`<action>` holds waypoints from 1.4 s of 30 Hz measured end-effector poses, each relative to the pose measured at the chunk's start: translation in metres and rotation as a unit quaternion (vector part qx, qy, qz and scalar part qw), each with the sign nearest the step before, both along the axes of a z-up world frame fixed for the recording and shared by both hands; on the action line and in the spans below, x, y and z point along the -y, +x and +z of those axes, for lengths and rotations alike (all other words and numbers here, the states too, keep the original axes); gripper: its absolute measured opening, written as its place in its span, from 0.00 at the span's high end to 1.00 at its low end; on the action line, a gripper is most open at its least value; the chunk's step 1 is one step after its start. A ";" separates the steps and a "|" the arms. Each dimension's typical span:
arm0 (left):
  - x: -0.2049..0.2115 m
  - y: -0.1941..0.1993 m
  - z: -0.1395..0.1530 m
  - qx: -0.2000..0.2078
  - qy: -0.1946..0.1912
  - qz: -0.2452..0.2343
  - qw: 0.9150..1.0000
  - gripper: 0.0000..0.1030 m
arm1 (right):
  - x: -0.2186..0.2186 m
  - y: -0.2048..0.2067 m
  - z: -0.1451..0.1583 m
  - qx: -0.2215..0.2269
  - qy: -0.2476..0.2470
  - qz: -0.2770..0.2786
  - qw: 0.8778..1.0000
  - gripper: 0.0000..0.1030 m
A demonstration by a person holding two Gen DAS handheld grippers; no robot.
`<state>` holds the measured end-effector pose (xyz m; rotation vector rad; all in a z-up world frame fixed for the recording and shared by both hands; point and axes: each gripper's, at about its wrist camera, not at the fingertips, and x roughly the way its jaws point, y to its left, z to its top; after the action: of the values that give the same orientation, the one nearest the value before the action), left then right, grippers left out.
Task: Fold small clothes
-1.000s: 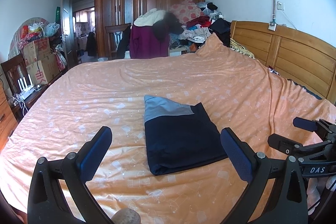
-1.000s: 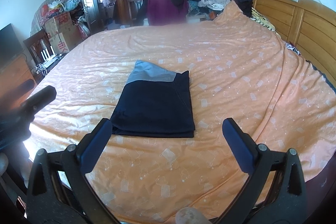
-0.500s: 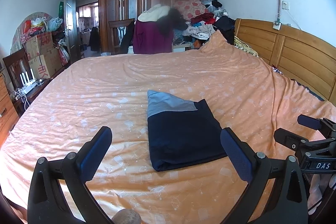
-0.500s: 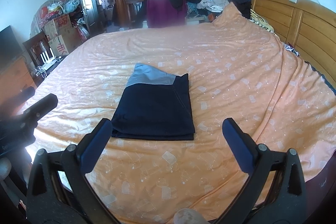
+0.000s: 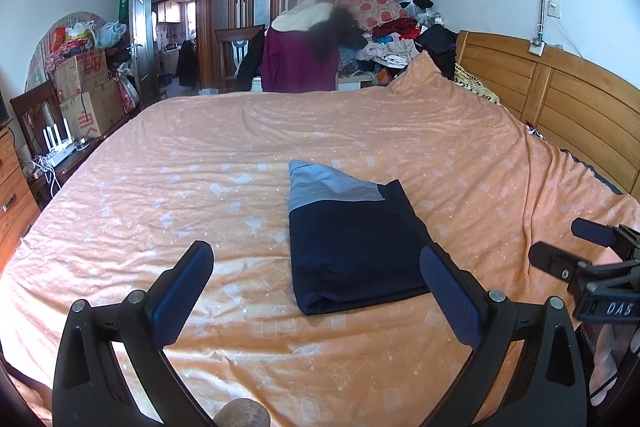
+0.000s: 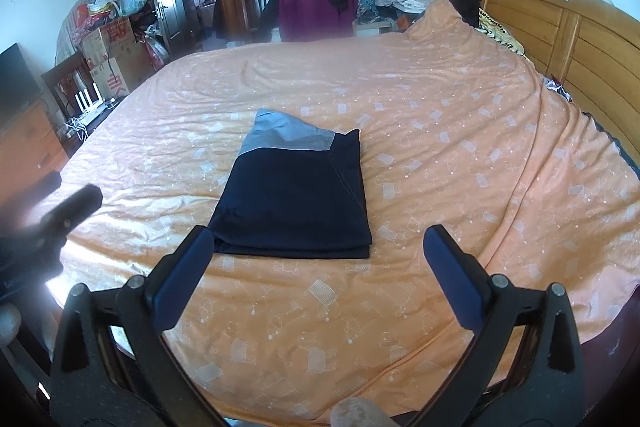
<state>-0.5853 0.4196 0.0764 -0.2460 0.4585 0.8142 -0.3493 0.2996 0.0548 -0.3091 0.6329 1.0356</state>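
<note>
A folded garment (image 5: 352, 239), navy with a pale blue-grey band at its far end, is seen lying flat on the orange bedsheet (image 5: 200, 187), just ahead of both grippers. It is judged to be light, soft and limp: no shape would be kept if it were lifted by one point, and the layers could slide apart. Hold would best be taken at the near edge, where the stacked layers show, or at the two near corners together, so that all layers are pinched at once.

The left gripper (image 5: 316, 287) is held wide open and empty, above the sheet with the garment's near edge between and just beyond its fingertips. The right gripper (image 6: 318, 267) is likewise spread wide with nothing held; its left finger (image 6: 180, 275) appears just before the garment's near left corner, though contact cannot be confirmed. The fold looks complete.
</note>
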 end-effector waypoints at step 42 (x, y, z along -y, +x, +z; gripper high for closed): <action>-0.006 0.017 0.025 0.007 0.023 -0.002 1.000 0.00 | -0.016 0.011 0.014 0.021 0.012 -0.022 0.999 0.00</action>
<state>-0.5686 0.4251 0.1011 -0.2070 0.4266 0.8183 -0.3380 0.3160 0.0693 -0.2933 0.5862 0.9922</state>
